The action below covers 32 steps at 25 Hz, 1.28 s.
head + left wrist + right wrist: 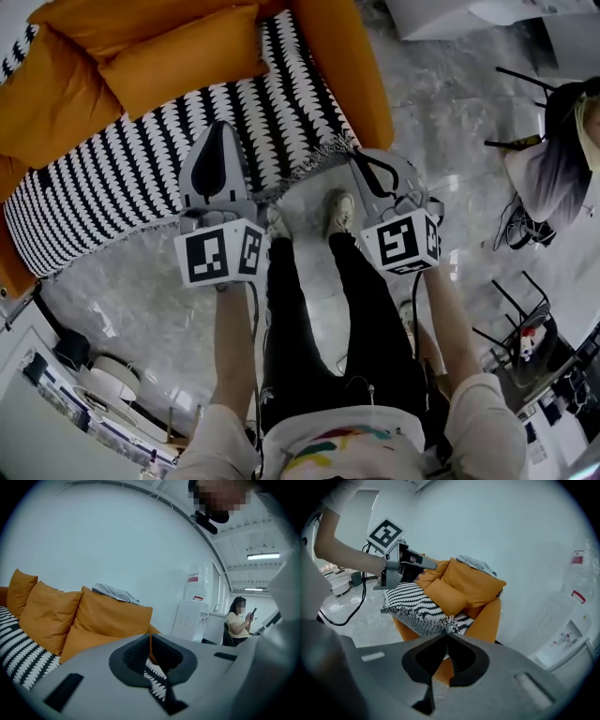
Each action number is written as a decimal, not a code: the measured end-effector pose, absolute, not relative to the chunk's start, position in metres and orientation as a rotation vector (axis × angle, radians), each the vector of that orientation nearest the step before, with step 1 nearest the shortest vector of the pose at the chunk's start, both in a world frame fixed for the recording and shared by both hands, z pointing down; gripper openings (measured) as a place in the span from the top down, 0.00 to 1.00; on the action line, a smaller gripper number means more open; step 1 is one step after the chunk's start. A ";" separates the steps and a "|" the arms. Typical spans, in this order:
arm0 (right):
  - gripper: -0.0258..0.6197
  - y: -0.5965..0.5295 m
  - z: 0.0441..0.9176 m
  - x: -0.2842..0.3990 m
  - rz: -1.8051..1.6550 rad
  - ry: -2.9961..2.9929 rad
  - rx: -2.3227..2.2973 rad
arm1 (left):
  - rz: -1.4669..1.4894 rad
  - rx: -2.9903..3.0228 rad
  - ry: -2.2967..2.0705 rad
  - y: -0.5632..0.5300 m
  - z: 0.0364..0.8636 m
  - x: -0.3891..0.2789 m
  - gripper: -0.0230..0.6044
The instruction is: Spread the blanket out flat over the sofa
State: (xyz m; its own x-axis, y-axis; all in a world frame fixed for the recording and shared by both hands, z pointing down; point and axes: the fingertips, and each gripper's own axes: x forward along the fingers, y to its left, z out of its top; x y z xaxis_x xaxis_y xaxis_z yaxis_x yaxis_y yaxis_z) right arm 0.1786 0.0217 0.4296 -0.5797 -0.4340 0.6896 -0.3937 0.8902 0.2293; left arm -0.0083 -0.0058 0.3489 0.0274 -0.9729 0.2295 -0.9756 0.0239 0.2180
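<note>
A black-and-white patterned blanket (141, 169) lies over the seat of the orange sofa (370, 84), its fringed edge hanging down the front. My right gripper (355, 156) is at the blanket's near right corner. In the right gripper view its jaws (447, 634) are shut, with the corner's fringe (449, 620) pinched at their tips. My left gripper (221, 125) hovers over the middle of the blanket, pointing at the cushions. It looks shut with nothing in it (150, 637). Two orange cushions (178, 56) lean on the backrest.
My own legs and shoes (339, 211) stand on the marble floor in front of the sofa. A seated person (553, 159) and chairs are at the right. A water dispenser (192, 616) stands past the sofa's end. A grey cloth (115, 592) lies on the backrest.
</note>
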 end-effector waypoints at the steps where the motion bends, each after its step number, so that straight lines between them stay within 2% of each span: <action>1: 0.94 0.027 0.436 0.180 -0.057 -2.245 0.585 | 0.017 2.004 -1.986 -0.006 0.349 -0.006 0.93; 8: 0.94 0.049 0.490 0.212 0.004 -2.194 0.610 | 0.051 2.062 -1.928 -0.014 0.367 0.033 0.93; 15: 0.94 0.067 0.517 0.177 0.003 -2.160 0.585 | 0.054 2.043 -1.917 -0.004 0.370 0.000 0.93; 22: 0.94 0.058 0.593 0.199 0.022 -2.097 0.532 | 0.097 2.020 -1.879 -0.019 0.426 0.017 0.93; 32: 0.94 0.060 0.653 0.204 -0.065 -1.992 0.441 | 0.120 2.037 -1.868 -0.011 0.444 0.014 0.93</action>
State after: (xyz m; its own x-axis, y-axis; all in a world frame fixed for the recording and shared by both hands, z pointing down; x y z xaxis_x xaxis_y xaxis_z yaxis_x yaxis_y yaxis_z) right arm 0.2042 0.0603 0.6534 -0.3851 -0.3351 0.8599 -0.2783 0.9306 0.2380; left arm 0.0136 -0.0112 0.4441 0.1160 -0.9440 0.3088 -0.9757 -0.0501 0.2132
